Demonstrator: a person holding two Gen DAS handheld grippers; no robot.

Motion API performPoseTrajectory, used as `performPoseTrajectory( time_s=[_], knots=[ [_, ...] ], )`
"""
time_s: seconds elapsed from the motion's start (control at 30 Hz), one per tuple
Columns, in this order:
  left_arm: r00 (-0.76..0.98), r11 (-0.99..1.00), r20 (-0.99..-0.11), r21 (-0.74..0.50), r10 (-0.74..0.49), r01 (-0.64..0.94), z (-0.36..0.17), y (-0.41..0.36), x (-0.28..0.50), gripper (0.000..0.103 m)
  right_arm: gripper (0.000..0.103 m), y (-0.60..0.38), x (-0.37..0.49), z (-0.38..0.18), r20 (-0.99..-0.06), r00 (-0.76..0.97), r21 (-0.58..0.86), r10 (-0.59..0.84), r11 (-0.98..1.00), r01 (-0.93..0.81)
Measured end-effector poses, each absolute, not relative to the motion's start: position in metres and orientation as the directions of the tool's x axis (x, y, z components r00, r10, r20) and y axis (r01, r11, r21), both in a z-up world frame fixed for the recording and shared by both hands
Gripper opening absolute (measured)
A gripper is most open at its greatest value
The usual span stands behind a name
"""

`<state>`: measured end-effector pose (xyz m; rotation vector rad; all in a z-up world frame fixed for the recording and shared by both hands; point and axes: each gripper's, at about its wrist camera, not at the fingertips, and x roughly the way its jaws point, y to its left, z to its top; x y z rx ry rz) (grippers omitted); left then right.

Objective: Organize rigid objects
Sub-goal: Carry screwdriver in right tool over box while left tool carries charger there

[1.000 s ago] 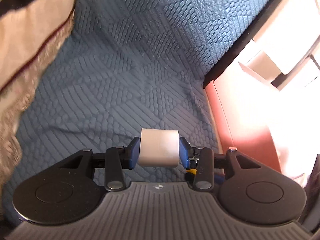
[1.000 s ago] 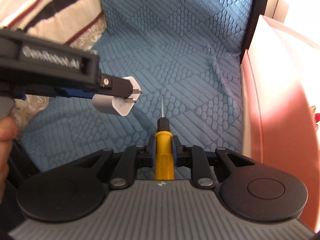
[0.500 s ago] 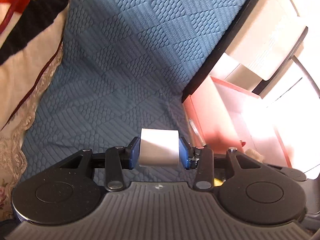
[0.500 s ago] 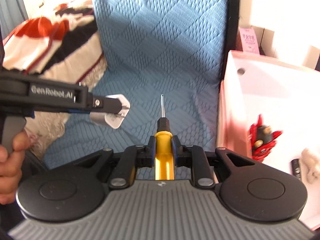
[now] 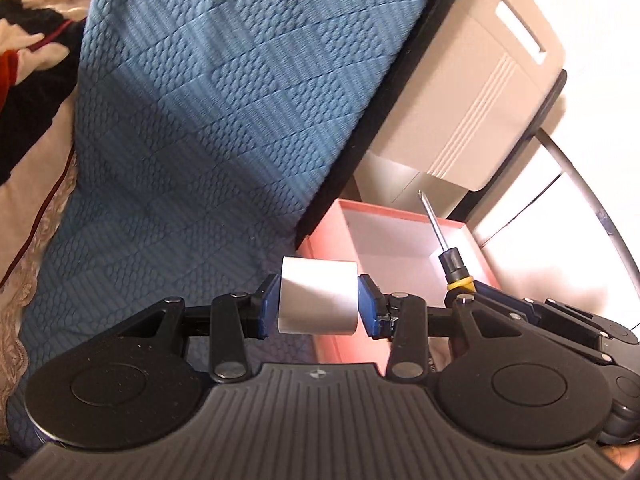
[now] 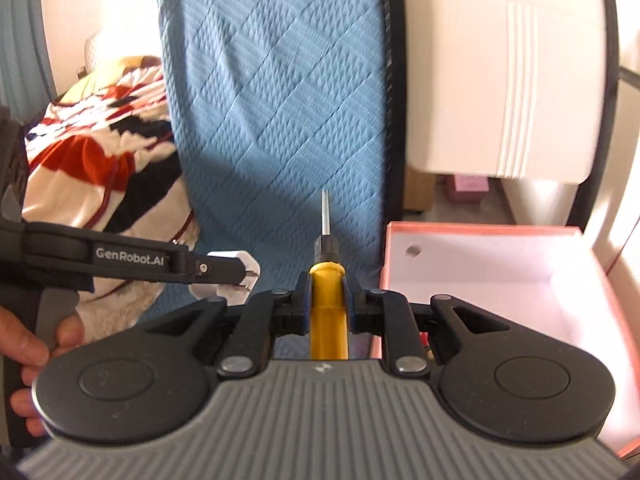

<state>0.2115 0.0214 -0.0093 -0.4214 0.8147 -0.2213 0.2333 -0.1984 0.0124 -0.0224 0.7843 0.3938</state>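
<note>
The left hand-held gripper (image 5: 318, 306) is clamping a white charger block (image 5: 317, 300) between its blue pads (image 5: 267, 306), one pad pressing on each side of the block. In the right wrist view the same charger (image 6: 236, 276) is showing at the tip of the left tool, with its metal prongs visible and a person's hand (image 6: 28, 356) wrapping the grip at the left edge.

The right hand-held gripper (image 6: 327, 300) is closing on a yellow-handled screwdriver (image 6: 327, 280), its pads sitting against both sides of the handle while the thin metal shaft is pointing forward and away from the camera. From the left wrist view the screwdriver (image 5: 450, 256) is appearing to the right of the charger, its shaft tilting up over the box.

Both tools are hovering above a blue quilted bed cover (image 5: 208, 120), near its right edge. A pink open box (image 6: 500, 264) with a white inside is lying just beside the bed on the right. A patterned red, black and cream blanket (image 6: 104, 152) is lying on the left side of the bed. A white plastic cabinet (image 6: 504, 80) is standing behind the box.
</note>
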Motion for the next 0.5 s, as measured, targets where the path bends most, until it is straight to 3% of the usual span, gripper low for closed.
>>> performPoseTrajectory(
  time_s=[0.27,0.5],
  knots=[
    [0.687,0.868,-0.593,-0.484,-0.420,0.112,0.019,-0.032,0.221,0.047,0.020,-0.244,0.228,0.038,-0.658,0.694,0.088,0.292,0.945,-0.314],
    [0.642,0.862,-0.610,-0.478,-0.466,0.171,0.009,-0.099,0.225,0.047,0.020,-0.300,0.219,0.033,-0.659,0.719,0.080,0.222,0.971,-0.226]
  ],
)
